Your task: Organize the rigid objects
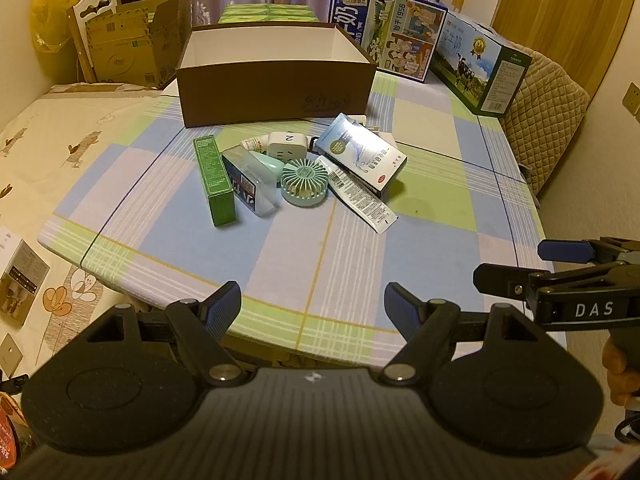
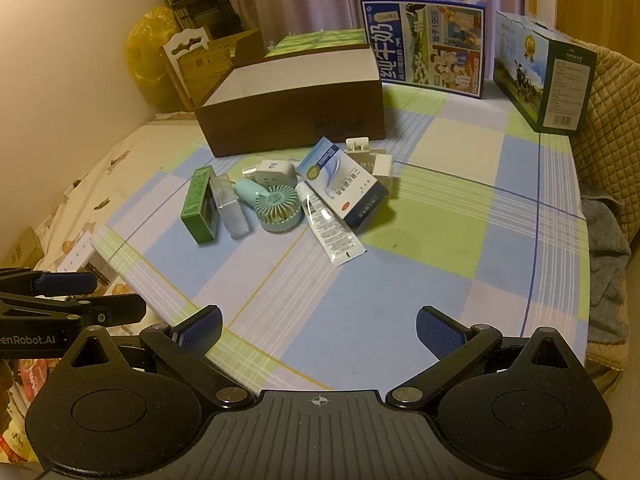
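Observation:
A pile of small objects lies mid-table: a green carton [image 1: 216, 184] [image 2: 199, 205], a clear case [image 1: 250, 182] [image 2: 232, 210], a teal mini fan [image 1: 303, 182] [image 2: 276, 204], a white tube [image 1: 362, 196] [image 2: 330, 228], a blue-white medicine box [image 1: 360, 154] [image 2: 342, 180] and a white plug adapter [image 1: 285, 145] [image 2: 272, 168]. Behind them stands an open brown box [image 1: 276, 92] [image 2: 296, 116], with nothing visible inside. My left gripper [image 1: 312, 308] is open and empty over the table's near edge. My right gripper [image 2: 319, 330] is open and empty beside it; it also shows in the left wrist view [image 1: 516, 264].
Two milk cartons [image 1: 386, 34] [image 1: 482, 68] stand at the back right of the checked tablecloth [image 1: 320, 260]. A cardboard box [image 1: 128, 48] and a yellow bag [image 1: 56, 8] sit behind at left. A quilted chair [image 1: 548, 120] is at right. A bed with floral sheet [image 1: 44, 152] is left.

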Motion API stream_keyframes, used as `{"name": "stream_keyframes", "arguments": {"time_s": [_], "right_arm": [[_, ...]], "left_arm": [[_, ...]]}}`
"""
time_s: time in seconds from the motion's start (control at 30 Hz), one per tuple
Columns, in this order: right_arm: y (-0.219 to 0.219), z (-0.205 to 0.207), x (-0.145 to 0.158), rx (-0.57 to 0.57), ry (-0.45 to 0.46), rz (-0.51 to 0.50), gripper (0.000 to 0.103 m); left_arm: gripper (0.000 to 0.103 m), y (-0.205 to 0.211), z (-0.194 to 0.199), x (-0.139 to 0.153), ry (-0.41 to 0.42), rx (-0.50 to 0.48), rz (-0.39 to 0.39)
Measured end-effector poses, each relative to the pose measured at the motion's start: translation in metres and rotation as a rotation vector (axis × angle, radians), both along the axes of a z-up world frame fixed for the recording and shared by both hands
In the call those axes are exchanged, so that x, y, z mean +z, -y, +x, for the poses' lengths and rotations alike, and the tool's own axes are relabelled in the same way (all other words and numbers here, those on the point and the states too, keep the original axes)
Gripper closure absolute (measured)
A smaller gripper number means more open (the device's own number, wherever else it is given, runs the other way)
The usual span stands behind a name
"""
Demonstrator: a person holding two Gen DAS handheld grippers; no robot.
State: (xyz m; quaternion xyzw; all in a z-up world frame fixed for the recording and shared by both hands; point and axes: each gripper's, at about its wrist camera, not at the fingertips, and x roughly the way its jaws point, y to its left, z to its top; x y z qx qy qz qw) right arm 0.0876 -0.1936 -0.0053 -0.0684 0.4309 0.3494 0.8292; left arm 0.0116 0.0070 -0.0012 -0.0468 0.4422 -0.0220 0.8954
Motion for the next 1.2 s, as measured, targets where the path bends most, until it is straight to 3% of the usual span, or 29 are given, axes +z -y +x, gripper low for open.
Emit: {"name": "stream_keyframes", "arguments": {"time_s": [1.2], "right_arm": [[0.013, 0.014, -0.003, 0.036, -0.006, 0.022, 0.002]], "left_arm": [[0.027, 0.019, 0.005, -0.002, 0.001, 0.025, 0.019]]}}
